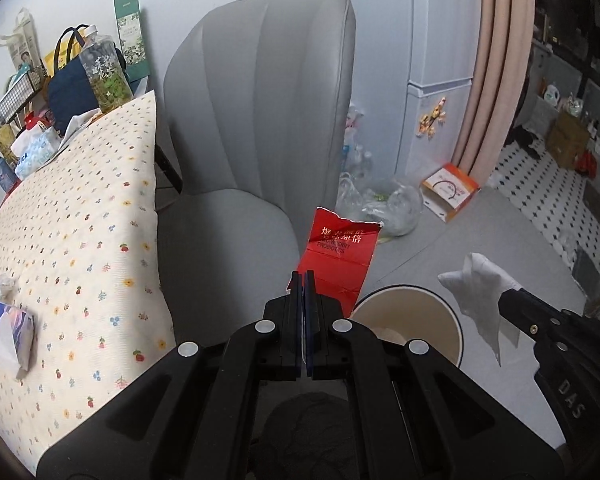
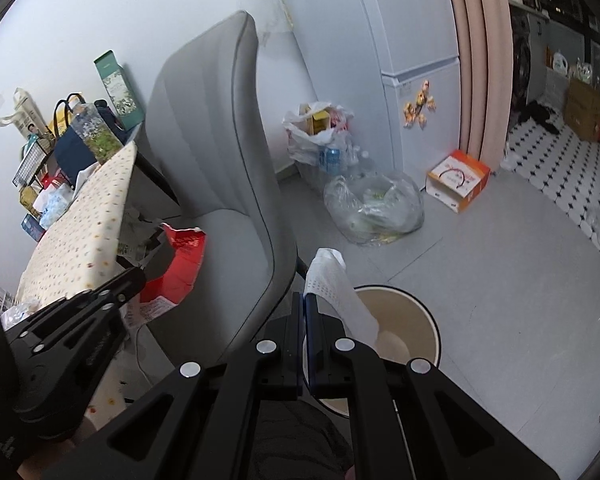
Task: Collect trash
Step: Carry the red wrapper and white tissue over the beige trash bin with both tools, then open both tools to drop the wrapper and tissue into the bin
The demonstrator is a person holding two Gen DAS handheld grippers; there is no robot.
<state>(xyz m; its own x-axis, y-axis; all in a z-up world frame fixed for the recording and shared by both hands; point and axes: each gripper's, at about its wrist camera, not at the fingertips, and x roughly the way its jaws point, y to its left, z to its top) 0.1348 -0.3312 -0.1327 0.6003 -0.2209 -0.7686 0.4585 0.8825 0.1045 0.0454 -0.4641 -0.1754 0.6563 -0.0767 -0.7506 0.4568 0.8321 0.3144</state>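
The right gripper [image 2: 303, 300], jaws clamped on a white tissue [image 2: 336, 292], hangs nearer the open bin [image 2: 428, 322], just below and right of it. The left gripper [image 1: 303, 280], jaws pinching a torn red carton [image 1: 338, 256], has the bin [image 1: 456, 320] lower right.

The right gripper [image 2: 305, 300], jaws closed on a white tissue [image 2: 332, 280], hangs over a round bin [image 2: 430, 324] beside a grey chair [image 2: 220, 160], while at left the left gripper [image 2: 140, 274] grips a torn red carton [image 2: 180, 268] near a floral cushion [image 2: 88, 232].
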